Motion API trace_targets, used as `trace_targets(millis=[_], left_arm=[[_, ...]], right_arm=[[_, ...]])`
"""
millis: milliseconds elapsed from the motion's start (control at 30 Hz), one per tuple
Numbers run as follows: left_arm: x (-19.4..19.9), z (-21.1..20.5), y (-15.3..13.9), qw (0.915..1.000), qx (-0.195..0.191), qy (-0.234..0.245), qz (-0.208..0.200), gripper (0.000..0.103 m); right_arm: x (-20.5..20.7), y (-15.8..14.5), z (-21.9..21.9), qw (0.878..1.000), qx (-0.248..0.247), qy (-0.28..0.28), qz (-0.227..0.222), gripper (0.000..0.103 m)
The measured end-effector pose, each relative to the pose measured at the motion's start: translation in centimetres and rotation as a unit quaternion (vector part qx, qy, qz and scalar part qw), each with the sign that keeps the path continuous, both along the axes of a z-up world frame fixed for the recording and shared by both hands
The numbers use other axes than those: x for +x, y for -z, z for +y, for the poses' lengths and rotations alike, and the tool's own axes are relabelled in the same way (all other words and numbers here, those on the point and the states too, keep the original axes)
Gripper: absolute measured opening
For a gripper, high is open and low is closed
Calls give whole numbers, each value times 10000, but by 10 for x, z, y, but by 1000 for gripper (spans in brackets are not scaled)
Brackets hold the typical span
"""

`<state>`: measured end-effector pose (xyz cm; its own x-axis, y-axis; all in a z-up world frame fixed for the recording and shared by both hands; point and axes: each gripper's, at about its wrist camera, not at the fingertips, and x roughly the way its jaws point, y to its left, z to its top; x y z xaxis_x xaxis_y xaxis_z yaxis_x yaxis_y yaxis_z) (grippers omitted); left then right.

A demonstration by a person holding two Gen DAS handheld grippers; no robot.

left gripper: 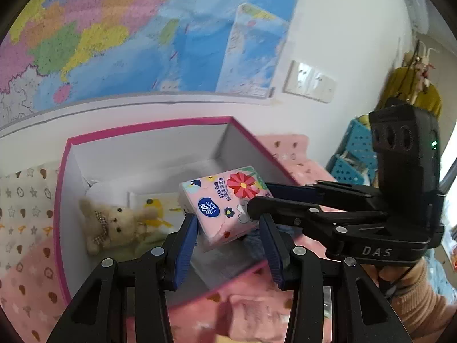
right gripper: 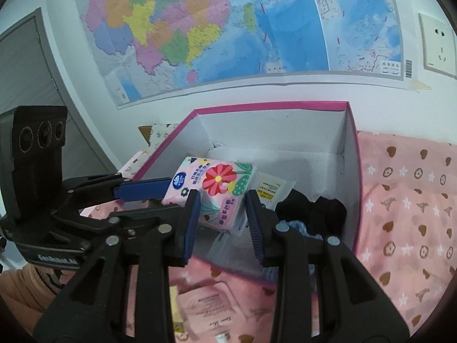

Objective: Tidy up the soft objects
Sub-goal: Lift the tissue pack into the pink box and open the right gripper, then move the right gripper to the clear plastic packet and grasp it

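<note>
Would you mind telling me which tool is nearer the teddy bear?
Left. The left tool sits just right of the teddy bear; the right tool is farther right, at the tissue pack.

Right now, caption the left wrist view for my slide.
Both grippers, left gripper and right gripper, meet at the tissue pack above the pink box.

the tissue pack [left gripper: 225, 205] is pink, printed with a red flower, green leaves and a blue round logo. the box [left gripper: 148, 154] has a magenta rim and outside and plain white inner walls. in it lie a beige teddy bear [left gripper: 114, 225], a white and yellow packet [left gripper: 155, 208] and a black cloth [right gripper: 314, 211]. the bedding [right gripper: 405, 205] is pink with brown hearts, white stars and brown towers. the wall map [right gripper: 228, 28] shows blue sea and yellow, orange, green, pink and purple regions. the gripper pads [left gripper: 185, 245] are dark blue on black frames.
</note>
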<state>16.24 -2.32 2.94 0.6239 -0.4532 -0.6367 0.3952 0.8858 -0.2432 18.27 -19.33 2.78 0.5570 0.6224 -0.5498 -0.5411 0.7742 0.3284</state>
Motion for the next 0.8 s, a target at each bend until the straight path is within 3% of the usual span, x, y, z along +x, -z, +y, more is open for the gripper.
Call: trace_targets(millis=[467, 800], left_arm=[[47, 3, 30, 9977, 261, -340, 516, 45], [27, 9, 28, 9982, 274, -455, 283, 47]], right_arm=[[49, 29, 9, 9976, -205, 351, 568, 39], [9, 17, -14, 9994, -19, 226, 246, 41]])
